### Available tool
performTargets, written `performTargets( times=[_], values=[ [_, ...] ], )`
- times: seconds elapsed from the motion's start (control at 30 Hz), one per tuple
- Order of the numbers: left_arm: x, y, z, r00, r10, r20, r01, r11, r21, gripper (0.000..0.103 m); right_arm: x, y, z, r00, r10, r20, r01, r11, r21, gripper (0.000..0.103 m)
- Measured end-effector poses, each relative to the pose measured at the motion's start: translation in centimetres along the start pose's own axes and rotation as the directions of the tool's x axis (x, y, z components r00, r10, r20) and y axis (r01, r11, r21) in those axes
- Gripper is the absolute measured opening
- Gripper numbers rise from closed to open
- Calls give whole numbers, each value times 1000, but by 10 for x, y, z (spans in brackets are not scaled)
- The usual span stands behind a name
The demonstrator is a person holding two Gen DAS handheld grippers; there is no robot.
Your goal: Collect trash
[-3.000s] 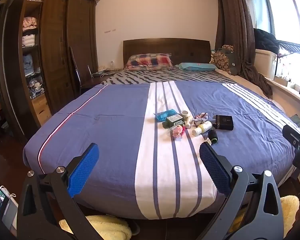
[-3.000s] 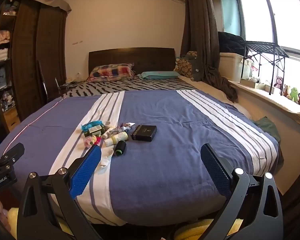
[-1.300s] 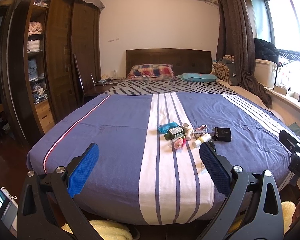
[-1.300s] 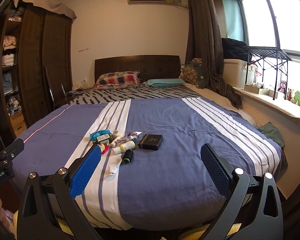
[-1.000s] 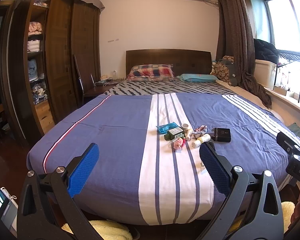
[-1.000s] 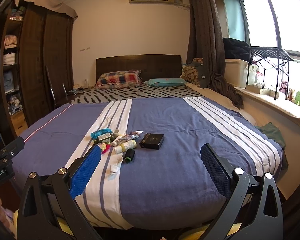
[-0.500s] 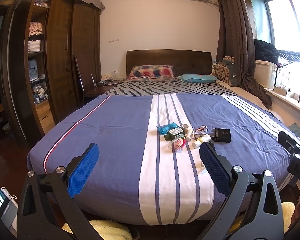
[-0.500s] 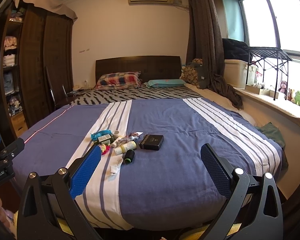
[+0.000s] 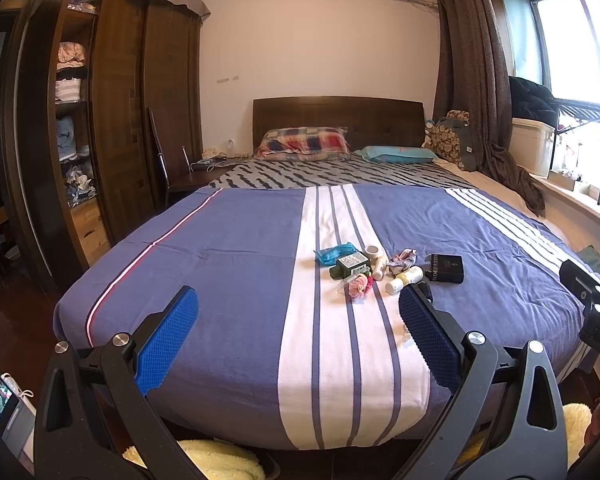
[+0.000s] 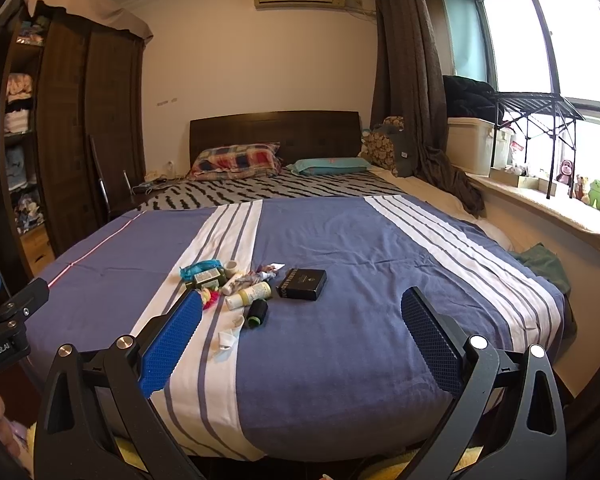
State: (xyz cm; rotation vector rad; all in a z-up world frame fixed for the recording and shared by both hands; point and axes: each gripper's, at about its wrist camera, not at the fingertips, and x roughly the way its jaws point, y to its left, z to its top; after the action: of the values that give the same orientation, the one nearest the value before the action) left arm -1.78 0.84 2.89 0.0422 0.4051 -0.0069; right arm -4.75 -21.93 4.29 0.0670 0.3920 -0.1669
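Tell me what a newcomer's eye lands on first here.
First, the clutter pile on the blue striped bedspread, near the foot of the bed: small bottles, wrappers and a black box at its right edge. Then both open grippers, left and right, hovering short of the bed, holding nothing.

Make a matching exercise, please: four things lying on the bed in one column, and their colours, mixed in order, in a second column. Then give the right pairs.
Things:
1. flat box
2. crumpled wrapper
3. small bottle lying beside the box
4. pillow at the headboard, window side

Colours:
A. teal blue, shiny
B. black
C. plain turquoise
D. pale yellow with a white cap

Pairs: 1-B, 2-A, 3-D, 4-C
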Motion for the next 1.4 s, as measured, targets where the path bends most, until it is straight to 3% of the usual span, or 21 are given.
performTargets(
  times=[0.27, 0.8, 1.03, 1.13, 1.27, 1.4],
  values=[
    [22, -7, -11, 999, -8, -43, 9, 1000, 21, 95, 15, -8, -9, 1000, -6, -21, 6, 1000, 6, 100],
    [123, -32, -49, 972, -77, -221, 92, 994, 59, 94, 126, -16, -57, 973, -5, -232, 8, 1000, 13, 100],
    [158, -63, -62, 927, -228, -299, 255, 965, 55, 89, 164, -24, -63, 958, -10, -288, 18, 1000, 23, 99],
    [173, -83, -67, 901, -283, -329, 320, 945, 63, 82, 173, -31, -60, 955, -12, -295, 22, 999, 30, 99],
    [197, -104, -70, 871, -330, -365, 378, 923, 66, 66, 186, -38, -56, 951, -12, -308, 30, 998, 52, 99],
    [219, -115, -76, 841, -360, -405, 415, 908, 54, 38, 196, -39, -51, 951, 8, -310, 13, 998, 65, 99]
  ],
)
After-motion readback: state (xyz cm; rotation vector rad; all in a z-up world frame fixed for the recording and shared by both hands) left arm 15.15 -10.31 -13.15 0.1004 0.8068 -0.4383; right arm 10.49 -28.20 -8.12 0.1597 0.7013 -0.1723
